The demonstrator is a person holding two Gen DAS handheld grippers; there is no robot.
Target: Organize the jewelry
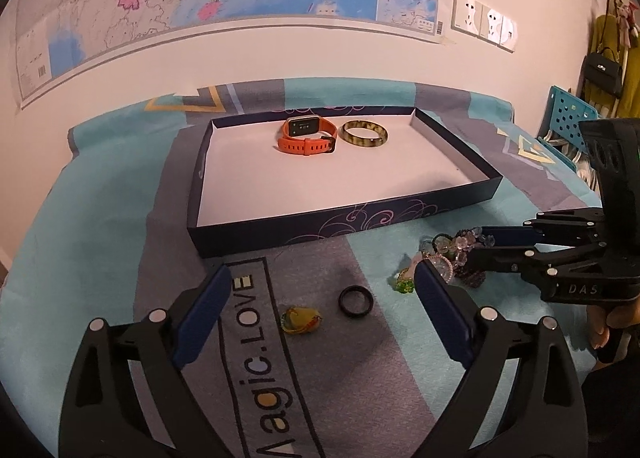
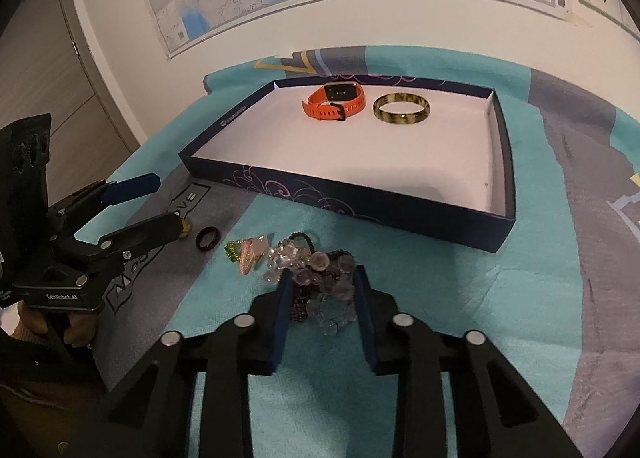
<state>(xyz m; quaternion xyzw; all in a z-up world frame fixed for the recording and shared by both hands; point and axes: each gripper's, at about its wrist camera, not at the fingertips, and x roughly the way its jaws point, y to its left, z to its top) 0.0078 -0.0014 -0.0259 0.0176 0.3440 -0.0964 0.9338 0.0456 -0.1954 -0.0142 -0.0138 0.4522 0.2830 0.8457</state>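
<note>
Orange watch (image 1: 307, 137), mottled amber bangle (image 1: 364, 133)

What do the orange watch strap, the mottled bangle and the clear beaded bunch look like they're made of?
The orange watch strap looks like matte silicone rubber: soft curve, punched holes. The mottled brown-and-yellow bangle looks like glossy resin or horn: its rim catches highlights; which one I cannot tell. The clear beaded bunch looks like glass or acrylic: translucent, faceted, pale lilac.

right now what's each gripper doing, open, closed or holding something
Left gripper: open, holding nothing, above the black ring.
Right gripper: open, fingers either side of the bead bracelets, not closed on them.
</note>
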